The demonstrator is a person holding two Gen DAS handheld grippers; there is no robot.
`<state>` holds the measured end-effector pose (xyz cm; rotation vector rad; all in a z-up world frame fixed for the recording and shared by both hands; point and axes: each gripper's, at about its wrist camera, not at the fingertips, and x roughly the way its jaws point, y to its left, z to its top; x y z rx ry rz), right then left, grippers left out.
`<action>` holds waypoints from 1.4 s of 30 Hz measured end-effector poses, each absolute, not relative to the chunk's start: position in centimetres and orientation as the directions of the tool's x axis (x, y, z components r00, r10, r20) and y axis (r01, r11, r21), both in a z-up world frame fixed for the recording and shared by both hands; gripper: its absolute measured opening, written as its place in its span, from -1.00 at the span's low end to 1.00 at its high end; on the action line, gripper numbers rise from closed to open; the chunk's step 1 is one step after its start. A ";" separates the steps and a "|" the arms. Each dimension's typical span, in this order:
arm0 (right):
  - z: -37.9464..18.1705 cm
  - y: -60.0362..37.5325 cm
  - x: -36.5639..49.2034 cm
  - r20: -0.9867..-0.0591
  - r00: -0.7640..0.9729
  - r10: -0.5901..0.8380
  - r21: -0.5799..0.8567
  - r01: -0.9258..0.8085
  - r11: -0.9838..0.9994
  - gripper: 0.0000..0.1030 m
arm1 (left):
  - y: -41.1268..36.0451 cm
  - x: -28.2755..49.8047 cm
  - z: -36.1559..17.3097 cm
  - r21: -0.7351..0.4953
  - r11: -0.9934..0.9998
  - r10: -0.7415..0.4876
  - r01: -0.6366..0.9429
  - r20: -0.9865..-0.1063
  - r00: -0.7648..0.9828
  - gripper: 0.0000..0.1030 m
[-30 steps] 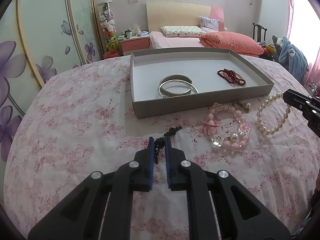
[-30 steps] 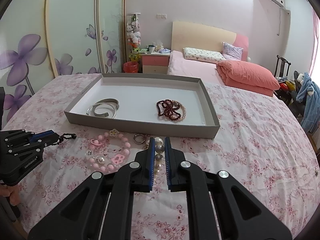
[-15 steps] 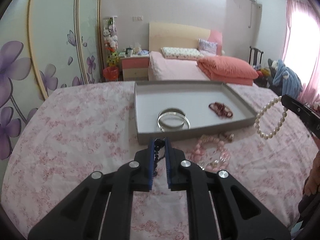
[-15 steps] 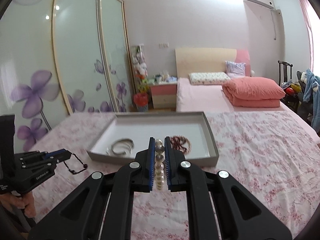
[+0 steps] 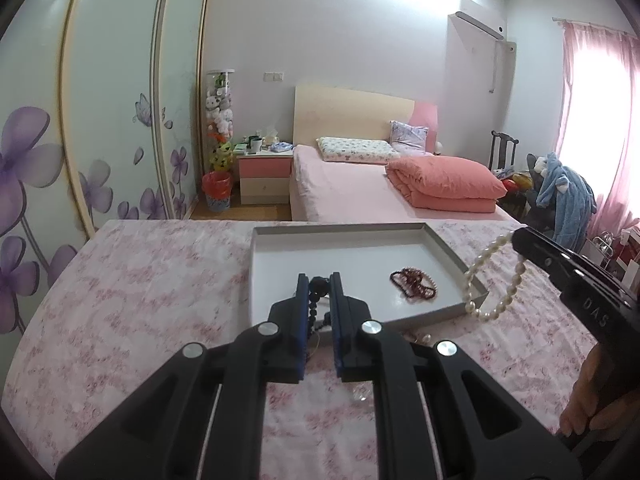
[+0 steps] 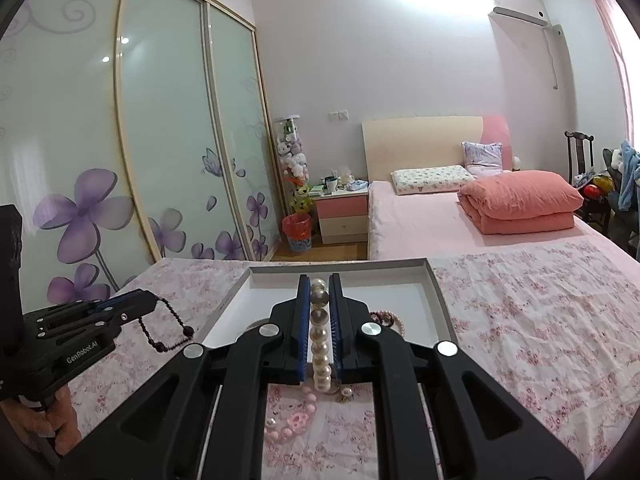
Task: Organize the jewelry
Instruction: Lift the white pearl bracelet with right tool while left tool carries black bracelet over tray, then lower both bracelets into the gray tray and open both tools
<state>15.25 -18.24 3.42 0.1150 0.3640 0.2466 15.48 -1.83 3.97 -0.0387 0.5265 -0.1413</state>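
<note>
My left gripper (image 5: pixel 319 280) is shut on a black bead bracelet (image 5: pixel 316 300), held up above the near edge of the grey tray (image 5: pixel 360 244). That bracelet dangles from it in the right wrist view (image 6: pixel 168 332). My right gripper (image 6: pixel 319 280) is shut on a white pearl bracelet (image 6: pixel 320 340), which hangs as a loop beside the tray's right corner in the left wrist view (image 5: pixel 492 280). A dark red bead bracelet (image 5: pixel 414 284) lies in the tray. A pink bead bracelet (image 6: pixel 292 420) lies on the floral cloth under the right gripper.
The tray sits on a table covered with a pink floral cloth (image 5: pixel 140 288). Behind it are a bed (image 5: pixel 360 192) with a folded salmon quilt (image 5: pixel 444 184), a nightstand (image 5: pixel 264 172) and sliding wardrobe doors (image 5: pixel 120 120) on the left.
Both grippers have risen from the cloth with their bracelets. The black bracelet and the pearl bracelet now hang in the air, closer to the tray.
</note>
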 end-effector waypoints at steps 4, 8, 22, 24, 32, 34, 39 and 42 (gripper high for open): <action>3.8 -18.1 15.6 -0.325 0.911 0.256 0.152 -0.217 0.964 -0.80 | -2.5 16.4 3.9 -0.071 0.989 -0.147 0.129 -0.500 0.853 -0.79; 4.0 -18.3 16.1 -0.315 0.916 0.249 0.149 -0.212 0.966 -0.80 | -2.8 17.4 3.8 -0.071 0.989 -0.150 0.132 -0.502 0.852 -0.79; 3.7 -18.5 21.5 -0.331 0.913 0.239 0.178 -0.188 0.966 -0.80 | -3.5 23.3 2.7 -0.087 0.986 -0.165 0.140 -0.520 0.838 -0.79; 3.2 -18.3 22.6 -0.350 0.905 0.243 0.186 -0.187 0.965 -0.80 | -3.6 24.3 2.0 -0.089 0.986 -0.168 0.142 -0.533 0.829 -0.79; 0.7 -18.5 26.1 -0.418 0.875 0.244 0.215 -0.165 0.963 -0.80 | -4.2 27.4 -0.1 -0.083 0.987 -0.162 0.140 -0.569 0.806 -0.79; 0.3 -18.6 26.6 -0.428 0.870 0.245 0.219 -0.164 0.962 -0.80 | -4.3 27.9 -0.4 -0.084 0.986 -0.163 0.141 -0.574 0.802 -0.79; -0.7 -18.4 27.7 -0.449 0.857 0.253 0.231 -0.162 0.959 -0.80 | -4.5 28.9 -1.5 -0.083 0.986 -0.165 0.143 -0.586 0.793 -0.79; -1.2 -18.4 28.3 -0.461 0.849 0.258 0.240 -0.160 0.957 -0.80 | -4.6 29.6 -2.1 -0.082 0.986 -0.164 0.143 -0.593 0.788 -0.79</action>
